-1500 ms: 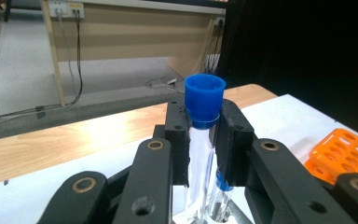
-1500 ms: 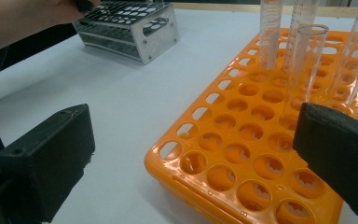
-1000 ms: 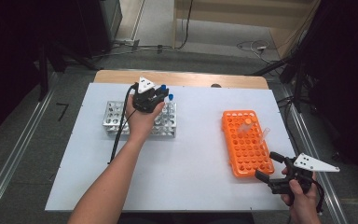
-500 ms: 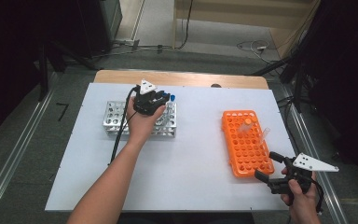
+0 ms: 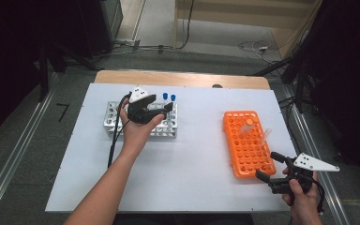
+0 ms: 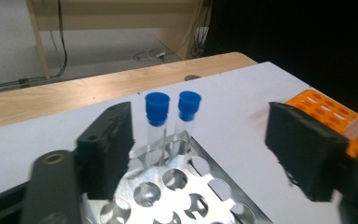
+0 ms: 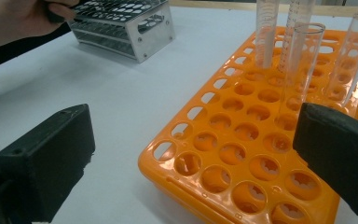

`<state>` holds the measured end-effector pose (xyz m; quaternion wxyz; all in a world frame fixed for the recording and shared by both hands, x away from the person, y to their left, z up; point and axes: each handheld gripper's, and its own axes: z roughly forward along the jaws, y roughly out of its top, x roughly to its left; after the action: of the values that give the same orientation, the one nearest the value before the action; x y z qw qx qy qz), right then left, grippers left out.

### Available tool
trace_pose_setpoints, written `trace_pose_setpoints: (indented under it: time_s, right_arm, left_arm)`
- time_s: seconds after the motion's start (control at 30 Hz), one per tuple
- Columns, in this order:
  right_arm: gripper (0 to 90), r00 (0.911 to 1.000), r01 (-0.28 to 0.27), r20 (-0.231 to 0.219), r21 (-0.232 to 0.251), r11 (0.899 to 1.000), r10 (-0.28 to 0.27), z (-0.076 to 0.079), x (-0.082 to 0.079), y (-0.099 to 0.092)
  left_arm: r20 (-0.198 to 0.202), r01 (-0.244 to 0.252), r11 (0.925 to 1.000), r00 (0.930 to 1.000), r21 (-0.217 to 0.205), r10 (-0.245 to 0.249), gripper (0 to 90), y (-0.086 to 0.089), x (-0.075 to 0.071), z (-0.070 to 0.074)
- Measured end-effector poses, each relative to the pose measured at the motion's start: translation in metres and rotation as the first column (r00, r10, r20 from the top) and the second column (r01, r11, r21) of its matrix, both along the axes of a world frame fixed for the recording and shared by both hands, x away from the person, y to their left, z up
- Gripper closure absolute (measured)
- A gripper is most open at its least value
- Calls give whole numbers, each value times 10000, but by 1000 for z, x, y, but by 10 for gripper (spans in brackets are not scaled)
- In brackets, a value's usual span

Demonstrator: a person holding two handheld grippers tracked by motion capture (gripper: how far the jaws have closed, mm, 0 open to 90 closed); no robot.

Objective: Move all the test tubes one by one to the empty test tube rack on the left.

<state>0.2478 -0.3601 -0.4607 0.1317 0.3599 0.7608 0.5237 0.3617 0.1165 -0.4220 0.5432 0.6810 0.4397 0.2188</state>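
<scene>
A white table (image 5: 183, 183) is seen from above. A silver rack (image 5: 115, 119) is set on its left part. Two tubes with blue caps (image 5: 168, 97) are stood in the far right corner of the silver rack. The left gripper (image 5: 161, 111) is held just over the silver rack, near the blue caps. Its jaws have just been opening, and nothing is seen between them. An orange rack (image 5: 246, 145) is laid well to the right of the silver rack, with clear tubes (image 5: 258, 131) stood in it. The right gripper (image 5: 269, 166) is held beside the orange rack's near corner, jaws apart.
</scene>
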Motion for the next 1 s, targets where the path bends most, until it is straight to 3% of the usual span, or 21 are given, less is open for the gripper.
trace_pose_setpoints:
  time_s: [0.2,0.33,0.6,0.77,1.0]
  right_arm:
    - [0,10000,-54,2,-139,9999,54,0,4,2]
    - [0,10000,18,-29,-116,9999,-18,-1,9,4]
    - [0,9995,320,-77,-113,9994,-320,-4,17,3]
    - [63,9970,759,-107,-189,9969,-761,-5,22,5]
    - [243,9877,1520,-315,-435,9874,-1534,-8,34,5]
  left_arm:
    - [297,236,9997,9993,-45,-234,35,5,-28,3]
    - [482,504,9983,9976,-281,-490,15,9,-49,5]
    - [754,688,9971,9950,-311,-663,14,17,-89,-3]
    - [811,707,9970,9944,-301,-680,0,19,-111,-10]
    - [666,986,9948,9931,-271,-966,0,24,-130,-17]
